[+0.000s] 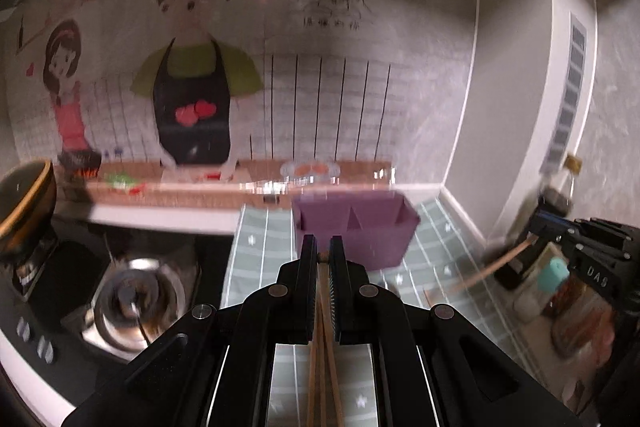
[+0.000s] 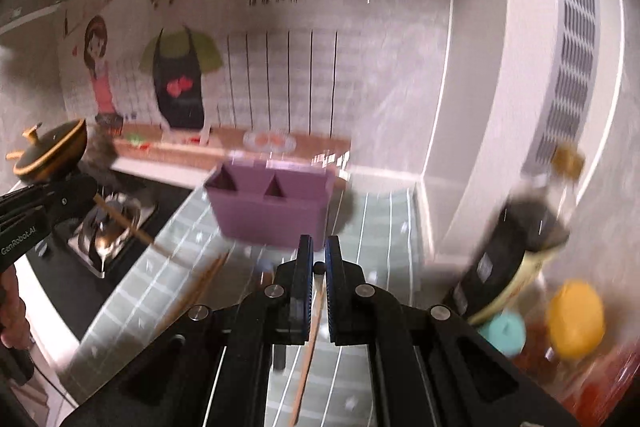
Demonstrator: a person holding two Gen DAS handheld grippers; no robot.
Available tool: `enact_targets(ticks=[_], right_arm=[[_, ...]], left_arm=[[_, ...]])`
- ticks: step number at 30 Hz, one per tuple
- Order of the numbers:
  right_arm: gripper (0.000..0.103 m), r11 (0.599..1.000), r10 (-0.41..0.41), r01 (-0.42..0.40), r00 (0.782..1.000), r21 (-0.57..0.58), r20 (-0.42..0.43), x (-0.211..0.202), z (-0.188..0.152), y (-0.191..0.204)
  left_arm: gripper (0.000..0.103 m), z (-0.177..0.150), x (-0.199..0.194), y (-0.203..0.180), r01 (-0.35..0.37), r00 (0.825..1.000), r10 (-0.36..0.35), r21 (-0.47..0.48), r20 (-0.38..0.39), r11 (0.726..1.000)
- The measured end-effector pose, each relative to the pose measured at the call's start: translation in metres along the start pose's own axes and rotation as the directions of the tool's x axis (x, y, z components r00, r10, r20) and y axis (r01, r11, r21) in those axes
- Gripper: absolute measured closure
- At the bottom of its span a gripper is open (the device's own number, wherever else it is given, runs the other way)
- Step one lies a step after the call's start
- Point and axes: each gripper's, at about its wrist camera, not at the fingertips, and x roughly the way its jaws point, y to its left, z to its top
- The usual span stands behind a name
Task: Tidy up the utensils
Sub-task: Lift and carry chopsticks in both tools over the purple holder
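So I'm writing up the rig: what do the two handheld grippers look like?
Both are matte black with round silver bolt heads. The left gripper has ridged black pads; the right gripper has ridged blue pads. White lettering marks their sides: "DAS" on the right, "GenRobot.AI" on the left.

Green tiled counter, purple two-compartment bin standing on it, dark bottle and jars at right edge

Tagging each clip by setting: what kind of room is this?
Most likely a home kitchen counter: a gas burner set into the black stovetop, sauce bottles by the wall, and a purple utensil holder on the green mat.
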Motion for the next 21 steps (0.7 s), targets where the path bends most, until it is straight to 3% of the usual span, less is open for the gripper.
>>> enact_targets(ticks=[5,12,16,21], right_arm=[[0.097,1.0,0.006,-0.005,0.998,-0.021,0.07,-0.021,0.062,-0.001],[0.097,0.997,-0.007,0.021,0.986,-0.077,0.168,-0.054,0.162,0.009],[0.097,0.998,-0.008,0.023,0.978,-0.067,0.209,-0.056,0.199,0.009],[0.097,1.0,0.007,0.001,0.971,-0.03,0.239,-0.035,0.219,0.006]], left_arm=[[0.097,0.055,-0.013,0.0,0.044,0.997,-0.045,0.014,0.07,0.999],[0.097,0.144,-0.031,0.002,0.094,0.978,-0.101,0.044,0.183,0.995],[0.097,0.182,-0.026,0.007,0.112,0.963,-0.116,0.03,0.242,0.993],[0.097,0.2,-0.002,0.011,0.108,0.955,-0.112,0.033,0.275,0.994]])
